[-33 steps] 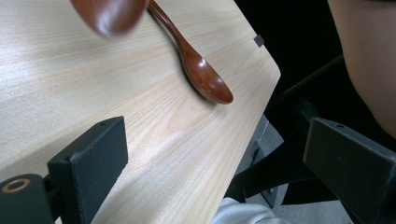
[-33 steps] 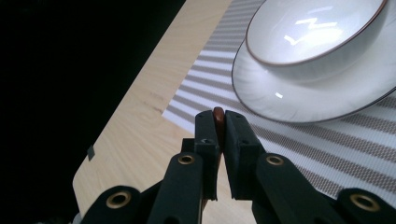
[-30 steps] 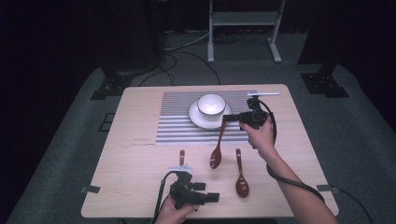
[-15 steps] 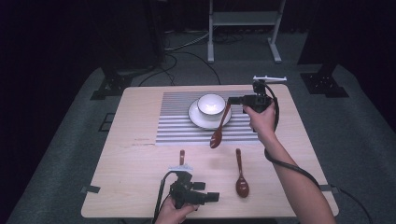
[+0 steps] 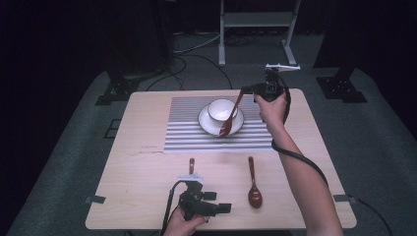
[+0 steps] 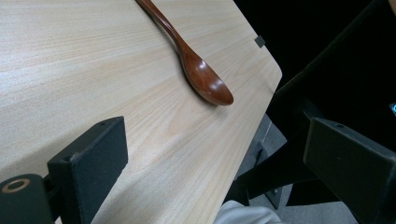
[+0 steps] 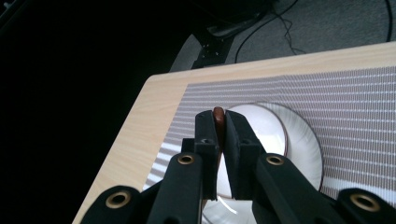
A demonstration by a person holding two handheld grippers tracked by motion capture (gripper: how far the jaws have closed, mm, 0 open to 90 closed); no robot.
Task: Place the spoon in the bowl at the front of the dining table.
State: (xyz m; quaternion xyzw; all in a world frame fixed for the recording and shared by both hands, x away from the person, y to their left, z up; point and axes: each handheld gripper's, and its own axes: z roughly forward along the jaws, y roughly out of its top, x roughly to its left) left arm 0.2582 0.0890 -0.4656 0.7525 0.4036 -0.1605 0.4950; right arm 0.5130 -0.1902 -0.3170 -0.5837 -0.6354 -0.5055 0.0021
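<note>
Clenched on the handle end of a brown spoon (image 5: 231,114), my right gripper (image 5: 248,89) held it aloft over the white bowl (image 5: 221,109) and its saucer (image 5: 235,129) near the table's far edge, bowl-end hanging down. My left gripper (image 5: 220,202) sat released and empty by the near edge, another spoon (image 6: 189,56) lying beside it. Lowering gently and keeping the spoon clear of the rim seemed wise. Pale wooden table (image 5: 133,162), striped mat (image 5: 187,123), dark carpeted room with cables.

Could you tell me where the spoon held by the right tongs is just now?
In the high view, the spoon hangs from the right tongs, slanting down over the bowl and saucer on the striped mat.
</note>
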